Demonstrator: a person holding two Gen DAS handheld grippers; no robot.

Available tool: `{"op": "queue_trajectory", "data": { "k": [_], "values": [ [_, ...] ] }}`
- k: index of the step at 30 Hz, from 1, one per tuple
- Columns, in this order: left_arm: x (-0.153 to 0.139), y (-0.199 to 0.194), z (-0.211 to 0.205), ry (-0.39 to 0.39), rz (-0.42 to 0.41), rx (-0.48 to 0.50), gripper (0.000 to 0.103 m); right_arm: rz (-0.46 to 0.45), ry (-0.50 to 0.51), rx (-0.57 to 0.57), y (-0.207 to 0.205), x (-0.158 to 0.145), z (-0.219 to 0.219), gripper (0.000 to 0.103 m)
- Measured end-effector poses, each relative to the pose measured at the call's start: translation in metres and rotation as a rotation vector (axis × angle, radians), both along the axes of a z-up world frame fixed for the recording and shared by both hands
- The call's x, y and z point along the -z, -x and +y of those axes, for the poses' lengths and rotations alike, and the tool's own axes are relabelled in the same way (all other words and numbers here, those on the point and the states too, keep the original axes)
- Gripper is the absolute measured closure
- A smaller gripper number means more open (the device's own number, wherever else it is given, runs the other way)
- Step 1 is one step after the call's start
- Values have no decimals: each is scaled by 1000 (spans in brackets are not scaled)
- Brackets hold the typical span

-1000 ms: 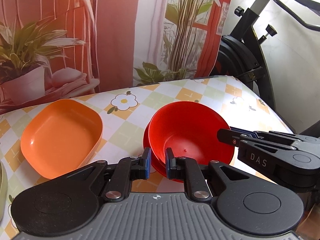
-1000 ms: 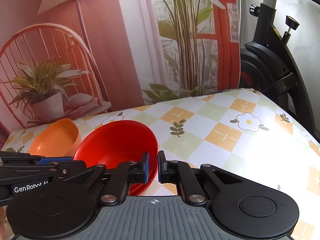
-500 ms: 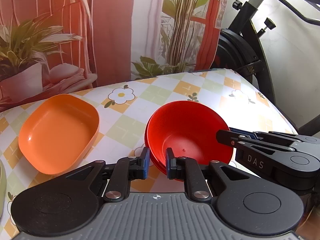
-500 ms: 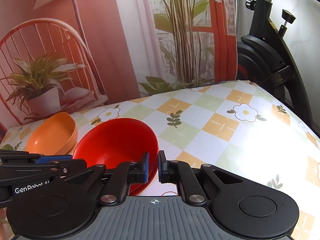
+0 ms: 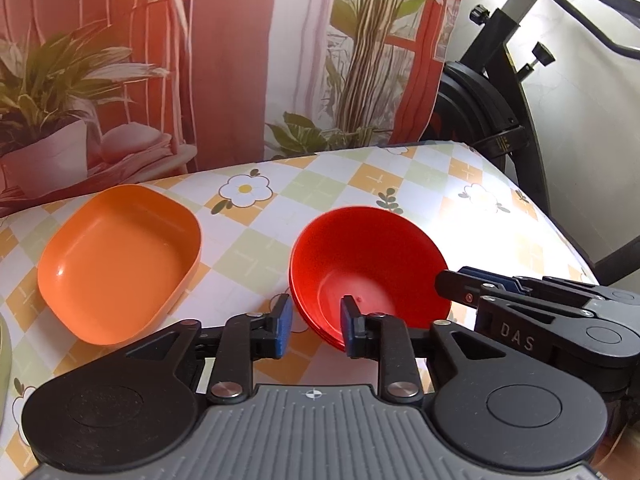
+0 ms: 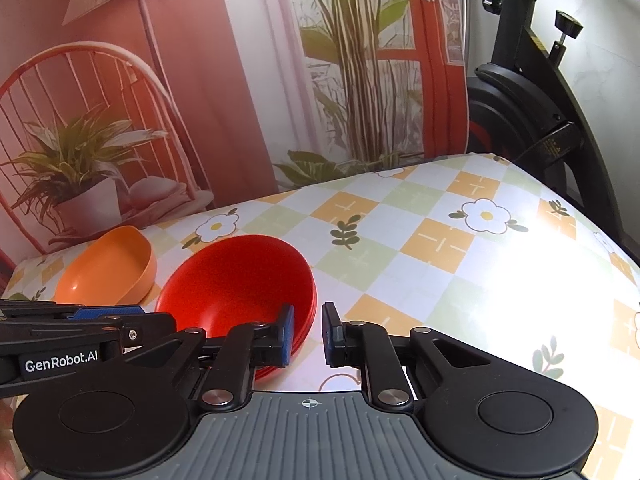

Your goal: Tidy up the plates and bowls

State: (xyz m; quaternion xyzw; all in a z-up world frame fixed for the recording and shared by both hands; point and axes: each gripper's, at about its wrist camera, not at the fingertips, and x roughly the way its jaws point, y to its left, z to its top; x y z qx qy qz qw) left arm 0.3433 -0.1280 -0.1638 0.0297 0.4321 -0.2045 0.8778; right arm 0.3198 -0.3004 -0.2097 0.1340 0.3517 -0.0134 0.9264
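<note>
A stack of red bowls (image 5: 368, 264) (image 6: 240, 280) sits nested on the flowered tablecloth. My left gripper (image 5: 316, 326) is open and straddles the stack's near rim, one finger outside and one inside. My right gripper (image 6: 308, 334) is open at the stack's right rim, its left finger over the rim and its right finger outside. The right gripper's fingers (image 5: 460, 284) show beside the bowls in the left wrist view. An orange square bowl (image 5: 116, 256) (image 6: 108, 268) rests apart on the left.
A pale green dish edge (image 5: 2, 356) shows at the far left. A black exercise bike (image 6: 532, 120) stands past the table's right edge. A printed backdrop (image 5: 224, 60) hangs behind. The tablecloth (image 6: 460, 248) lies bare to the right.
Both grippers' fingers have spread a little wider around the red bowl rim. Both cameras have pulled back and risen slightly, and the bowls stay on the table.
</note>
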Motion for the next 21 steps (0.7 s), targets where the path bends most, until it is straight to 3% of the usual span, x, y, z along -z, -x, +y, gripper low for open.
{"op": "queue_trajectory", "data": {
  "k": [9, 21],
  "values": [
    [-20, 17, 22, 5, -50, 6, 75, -35, -11, 8, 17, -15, 3, 86],
    [-51, 33, 111, -40, -110, -76, 75, -58, 24, -68, 27, -36, 39, 86]
  ]
}}
